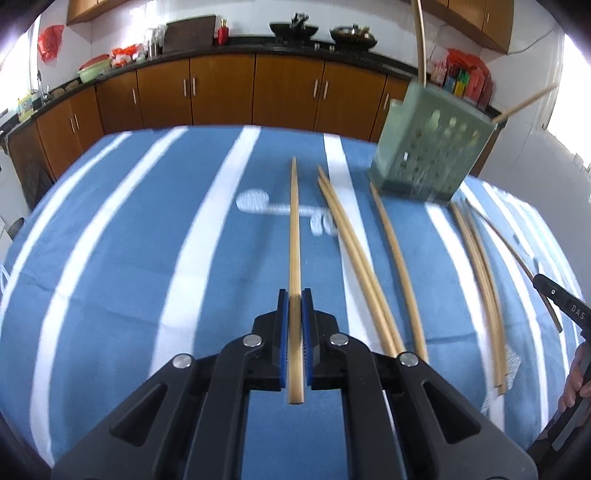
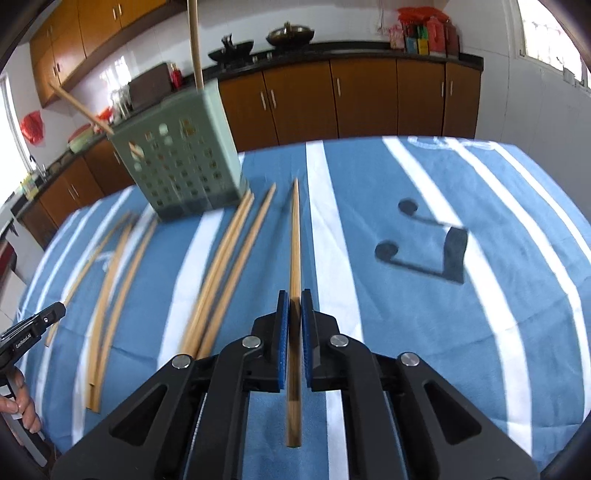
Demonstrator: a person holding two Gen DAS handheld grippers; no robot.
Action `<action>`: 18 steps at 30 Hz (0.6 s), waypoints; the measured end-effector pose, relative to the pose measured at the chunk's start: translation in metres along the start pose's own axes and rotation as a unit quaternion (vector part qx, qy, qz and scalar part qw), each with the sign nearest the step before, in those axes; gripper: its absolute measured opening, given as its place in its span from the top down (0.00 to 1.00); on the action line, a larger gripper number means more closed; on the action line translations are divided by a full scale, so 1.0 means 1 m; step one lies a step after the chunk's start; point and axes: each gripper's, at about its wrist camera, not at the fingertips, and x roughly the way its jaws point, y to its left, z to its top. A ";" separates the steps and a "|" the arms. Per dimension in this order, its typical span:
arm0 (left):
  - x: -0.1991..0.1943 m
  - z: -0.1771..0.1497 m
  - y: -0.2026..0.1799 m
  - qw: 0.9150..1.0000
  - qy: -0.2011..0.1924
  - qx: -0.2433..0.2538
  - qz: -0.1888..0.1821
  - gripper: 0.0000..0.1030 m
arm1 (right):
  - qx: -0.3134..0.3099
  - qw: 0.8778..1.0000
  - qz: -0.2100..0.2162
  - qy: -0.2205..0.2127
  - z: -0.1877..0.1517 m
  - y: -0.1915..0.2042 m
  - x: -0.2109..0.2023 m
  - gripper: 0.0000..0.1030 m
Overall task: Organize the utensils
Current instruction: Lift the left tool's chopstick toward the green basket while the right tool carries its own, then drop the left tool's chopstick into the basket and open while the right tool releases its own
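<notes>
My left gripper [image 1: 294, 295] is shut on a wooden chopstick [image 1: 294, 229] that runs between its blue pads and points away over the striped cloth. My right gripper [image 2: 294, 297] is shut on another chopstick [image 2: 294, 236] in the same way. A pale green perforated utensil holder [image 1: 430, 155] [image 2: 177, 162] stands at the far side of the table with two chopsticks [image 1: 419, 40] sticking out of its top. Several loose chopsticks [image 1: 354, 251] [image 2: 225, 258] lie on the cloth between the two grippers. The right gripper's tip [image 1: 554, 295] shows at the left wrist view's right edge, and the left gripper's tip [image 2: 37, 325] at the right wrist view's left edge.
The table wears a blue cloth with white stripes [image 1: 147, 240] and a dark music-note print [image 2: 421, 243]. Brown kitchen cabinets [image 1: 221, 92] with a dark counter run behind the table, carrying woks [image 1: 293, 29], bowls and bottles. A person's fingers [image 2: 22, 402] hold the left gripper's handle.
</notes>
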 end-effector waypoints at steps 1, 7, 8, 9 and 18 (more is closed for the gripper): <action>-0.007 0.003 0.000 1.000 -0.011 0.000 0.000 0.92 | 0.001 1.000 0.002 -0.009 0.003 0.000 -0.006 0.93; -0.047 0.024 -0.002 0.997 -0.071 0.001 -0.005 0.92 | 0.009 0.998 0.009 -0.058 0.021 -0.001 -0.033 0.93; -0.053 0.027 -0.002 0.997 -0.081 0.000 -0.006 0.92 | 0.011 0.998 0.010 -0.066 0.023 -0.002 -0.037 0.93; -0.059 0.030 -0.002 0.996 -0.090 -0.001 -0.008 0.92 | 0.012 0.997 0.011 -0.076 0.026 -0.002 -0.042 0.93; -0.092 0.051 -0.006 0.989 -0.147 -0.005 -0.012 0.92 | 0.020 0.992 0.017 -0.120 0.041 -0.005 -0.063 0.93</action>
